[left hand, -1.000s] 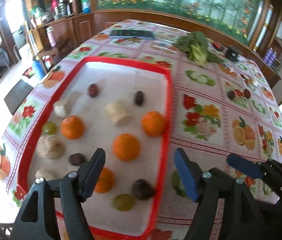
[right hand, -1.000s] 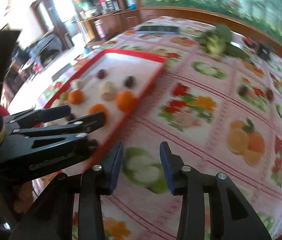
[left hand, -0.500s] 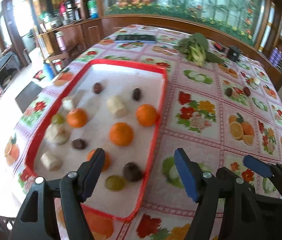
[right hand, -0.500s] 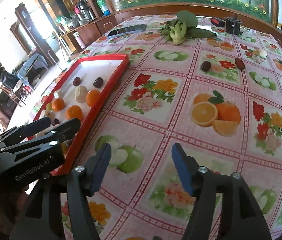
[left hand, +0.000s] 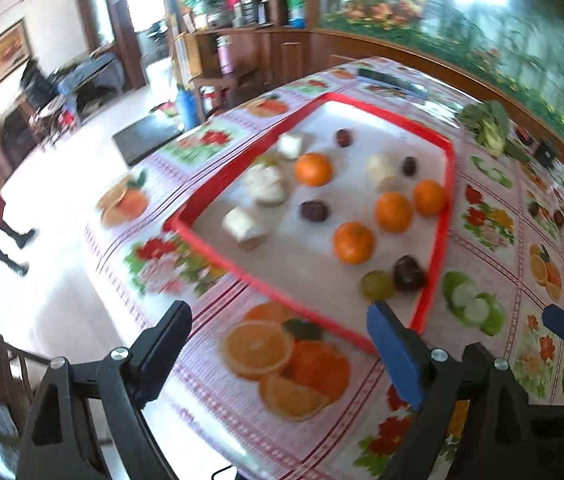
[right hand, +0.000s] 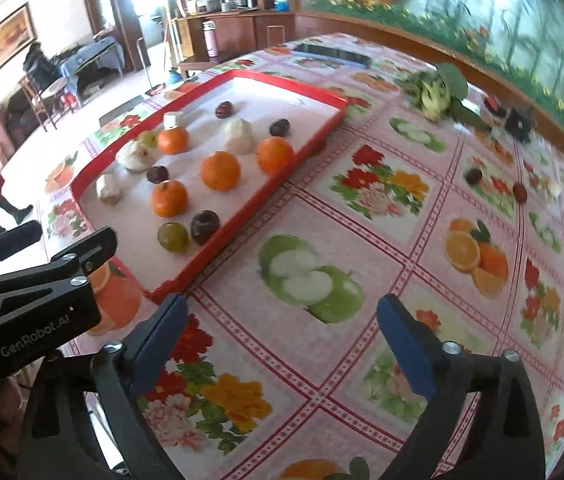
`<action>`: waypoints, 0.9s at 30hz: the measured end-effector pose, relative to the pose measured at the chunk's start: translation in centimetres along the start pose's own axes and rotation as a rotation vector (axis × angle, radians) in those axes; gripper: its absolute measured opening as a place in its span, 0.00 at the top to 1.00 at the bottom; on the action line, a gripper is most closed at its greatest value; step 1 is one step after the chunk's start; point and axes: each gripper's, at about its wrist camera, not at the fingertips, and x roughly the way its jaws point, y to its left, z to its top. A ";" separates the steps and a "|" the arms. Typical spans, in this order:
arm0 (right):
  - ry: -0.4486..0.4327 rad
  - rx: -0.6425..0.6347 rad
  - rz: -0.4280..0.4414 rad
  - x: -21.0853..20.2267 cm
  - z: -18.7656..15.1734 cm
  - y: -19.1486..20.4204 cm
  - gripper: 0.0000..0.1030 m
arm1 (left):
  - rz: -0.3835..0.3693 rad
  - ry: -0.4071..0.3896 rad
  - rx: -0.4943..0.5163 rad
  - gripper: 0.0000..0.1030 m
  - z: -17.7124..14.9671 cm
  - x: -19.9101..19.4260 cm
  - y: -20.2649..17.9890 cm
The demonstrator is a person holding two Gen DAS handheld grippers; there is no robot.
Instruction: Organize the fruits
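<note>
Both hand-held grippers empty, widening; red tray [right hand: 242, 226] edge left.

The right gripper [right hand: 278, 340] hangs over a fruit-print tablecloth [right hand: 381, 240] at the bottom of the frame, its blue-padded jaws having just swung wide, nothing between them. At center left, a red tray [right hand: 242, 216] holds four oranges [right hand: 220, 171], dark plums [right hand: 204, 227], a green fruit [right hand: 172, 237] and pale peeled pieces [right hand: 238, 136]. The left gripper [right hand: 38, 252] juts in from the left edge. Two more plums [right hand: 473, 176] and leafy greens [right hand: 437, 94] lie on the cloth at upper right.
</note>
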 end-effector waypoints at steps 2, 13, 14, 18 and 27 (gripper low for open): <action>-0.004 -0.015 0.001 0.0 0.0 0.5 0.03 | 0.009 0.004 -0.034 0.12 -0.4 0.0 1.0; -0.027 -0.067 -0.009 -0.5 0.4 2.1 0.03 | 0.045 -0.022 -0.069 0.06 -1.9 -0.6 2.8; -0.024 -0.066 -0.010 -0.4 0.4 2.1 0.03 | 0.048 -0.028 -0.076 0.02 -1.9 -0.7 2.9; -0.012 -0.057 -0.006 -0.2 0.3 2.0 0.03 | 0.007 -0.024 -0.094 0.02 -2.0 -0.8 3.6; -0.003 -0.058 -0.020 -0.1 0.0 2.0 0.03 | -0.037 -0.120 -0.107 0.01 -2.5 -2.2 4.0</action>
